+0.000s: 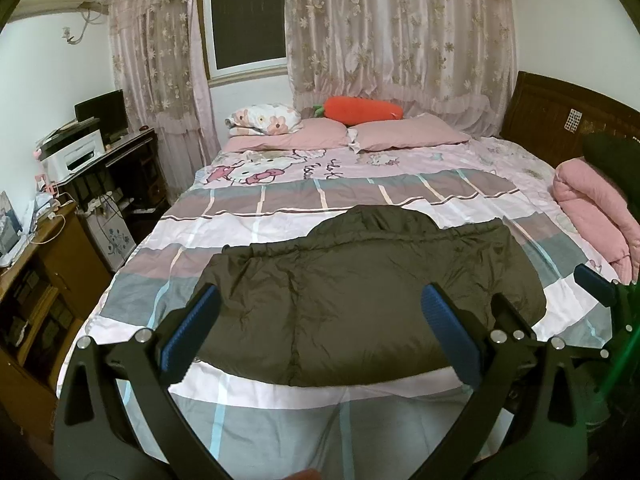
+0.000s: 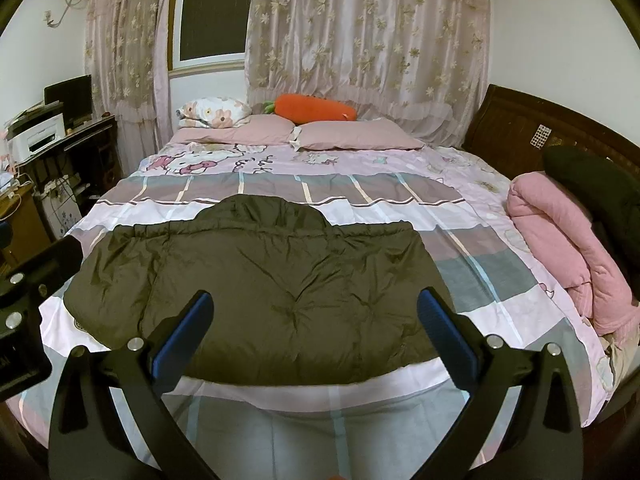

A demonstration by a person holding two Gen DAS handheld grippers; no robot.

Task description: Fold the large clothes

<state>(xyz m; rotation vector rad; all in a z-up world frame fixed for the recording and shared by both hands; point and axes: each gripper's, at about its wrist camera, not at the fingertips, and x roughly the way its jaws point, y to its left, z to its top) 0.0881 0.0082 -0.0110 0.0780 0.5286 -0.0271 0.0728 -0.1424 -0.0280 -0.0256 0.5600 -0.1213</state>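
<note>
**Kid:** What is that big dark thing on the bed?

**Me:** That is a puffy olive-brown padded jacket [image 1: 372,296]. It lies flat on the pink and grey checked cartoon bedspread [image 1: 248,216], with its hood pointing away from me, toward the pillows.

**Kid:** Is it heavy?

**Me:** I think it is light and squishy. The shiny cloth looks slippery, so it could slide out of a weak pinch. It is soft, so it will flop and puff back up.

**Kid:** Where will you grab it?

**Me:** Probably at the near bottom corners, pinching a thick bit of the hem.

**Kid:** Are your grabbers holding it now?

**Me:** No. My left gripper [image 1: 320,340] is wide open and holds nothing. My right gripper [image 2: 316,336] is wide open and empty too. Both hang above the near edge, just in front of the jacket [image 2: 256,296], not touching it.
</note>
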